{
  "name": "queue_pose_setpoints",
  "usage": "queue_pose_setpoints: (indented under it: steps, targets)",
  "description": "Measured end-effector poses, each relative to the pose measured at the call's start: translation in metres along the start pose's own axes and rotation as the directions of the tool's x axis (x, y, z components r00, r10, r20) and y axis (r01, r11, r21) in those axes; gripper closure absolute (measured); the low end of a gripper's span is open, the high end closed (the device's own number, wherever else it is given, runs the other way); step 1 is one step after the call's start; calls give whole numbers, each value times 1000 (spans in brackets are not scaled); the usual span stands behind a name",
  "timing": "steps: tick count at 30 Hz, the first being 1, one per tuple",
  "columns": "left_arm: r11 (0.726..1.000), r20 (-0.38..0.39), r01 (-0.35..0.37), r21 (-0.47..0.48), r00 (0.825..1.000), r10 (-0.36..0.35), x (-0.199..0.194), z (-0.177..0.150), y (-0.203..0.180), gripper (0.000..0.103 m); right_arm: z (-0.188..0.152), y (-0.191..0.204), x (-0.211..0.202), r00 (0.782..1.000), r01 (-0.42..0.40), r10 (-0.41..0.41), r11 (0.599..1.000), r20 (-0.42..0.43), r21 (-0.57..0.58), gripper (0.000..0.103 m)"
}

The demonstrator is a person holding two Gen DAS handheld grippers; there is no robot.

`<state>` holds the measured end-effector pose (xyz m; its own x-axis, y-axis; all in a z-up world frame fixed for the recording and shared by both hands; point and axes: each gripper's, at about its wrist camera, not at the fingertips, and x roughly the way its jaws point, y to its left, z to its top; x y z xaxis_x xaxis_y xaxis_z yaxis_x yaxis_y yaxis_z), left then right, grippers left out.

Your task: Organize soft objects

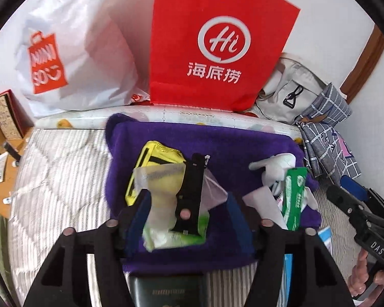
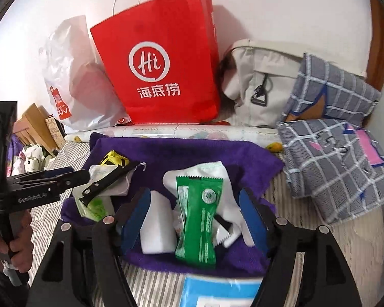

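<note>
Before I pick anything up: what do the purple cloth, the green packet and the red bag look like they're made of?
Purple cloth: seems a fuzzy matte terry or microfibre; it shows a nap and soft, rumpled edges.
Green packet: looks like glossy plastic film, with a serrated top seal and sheen.
Red bag: probably stiff matte paper, standing upright with sharp creases and white cord handles.

Bright even indoor light, soft shadows on the wall behind the bags, fisheye bending, dark vignetted corners, slight blur.
</note>
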<state>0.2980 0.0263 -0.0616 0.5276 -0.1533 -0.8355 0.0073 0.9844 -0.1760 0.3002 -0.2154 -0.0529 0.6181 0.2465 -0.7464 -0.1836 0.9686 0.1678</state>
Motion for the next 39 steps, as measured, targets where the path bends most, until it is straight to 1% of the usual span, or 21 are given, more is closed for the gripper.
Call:
queue_pose_setpoints:
  steps: [2, 4, 7, 10, 14, 17, 18, 20, 21, 22, 23, 25, 26, 28, 31, 33, 36, 38, 39]
  targets:
    - [1000, 15, -1, -3, 1000, 1, -13, -6, 1, 41, -4, 3, -15, 1000, 13, -13, 1000, 2, 3, 32]
    - [1000, 37, 17, -11, 999, -17, -31, -15, 1, 38, -9, 6, -29, 1000, 26, -26, 1000, -10, 16, 31]
    - [1000, 59, 29, -9, 998, -29, -52, -29, -1, 33, -21, 11, -53, 1000, 27, -27, 999, 4, 25, 31]
    - [1000, 85, 17, 3, 996, -17, -75, -46, -5, 32, -34, 14, -74, 1000, 24, -23, 998, -4, 52, 31]
    - [1000, 119, 20, 3, 993, -20, -105, -69, -8, 29, -54, 16, -100, 1000, -2, 2, 997, 3, 80, 31]
    - [1000, 139, 4, 8, 990, -6, -123, -86, -12, 28, -69, 18, -119, 1000, -1, 0, 996, 13, 88, 31]
    - [1000, 145, -2, 7, 989, 1, -128, -91, -12, 26, -76, 19, -127, 1000, 3, -4, 996, 19, 85, 31]
    - [1000, 155, -6, 5, 988, 5, -139, -102, -14, 23, -85, 22, -140, 999, 14, -17, 997, 34, 73, 27]
    - [1000, 158, -6, 10, 987, 5, -144, -106, -16, 23, -91, 23, -148, 998, 19, -23, 998, 52, 65, 21]
    - [1000, 164, -9, 13, 986, 7, -149, -112, -18, 23, -94, 24, -153, 998, 19, -22, 998, 65, 58, 18]
    - [1000, 173, -14, 16, 985, 11, -155, -117, -21, 22, -99, 26, -162, 996, 18, -22, 999, 85, 48, 17]
    - [999, 184, -28, 21, 983, 23, -163, -126, -25, 19, -108, 28, -175, 994, 24, -29, 999, 109, 44, 11]
    - [999, 187, -33, 23, 982, 28, -166, -130, -27, 17, -111, 29, -180, 992, 29, -34, 999, 118, 43, 10]
    - [999, 198, -37, 30, 980, 30, -174, -140, -31, 16, -120, 31, -192, 988, 51, -56, 998, 143, 36, 5]
    - [998, 211, -41, 39, 977, 32, -185, -155, -37, 11, -131, 37, -205, 983, 86, -87, 996, 164, 10, 2]
    - [998, 220, -48, 43, 975, 38, -191, -163, -41, 10, -140, 39, -213, 979, 111, -110, 994, 172, 6, 1]
    - [996, 229, -74, 45, 971, 62, -200, -177, -47, 5, -152, 41, -221, 977, 121, -120, 993, 177, 8, 1]
    - [994, 247, -98, 49, 965, 83, -207, -185, -50, 0, -160, 43, -228, 977, 121, -119, 993, 179, 0, 1]
    - [993, 258, -112, 49, 961, 95, -210, -189, -51, 0, -164, 46, -231, 977, 120, -116, 993, 181, -12, 1]
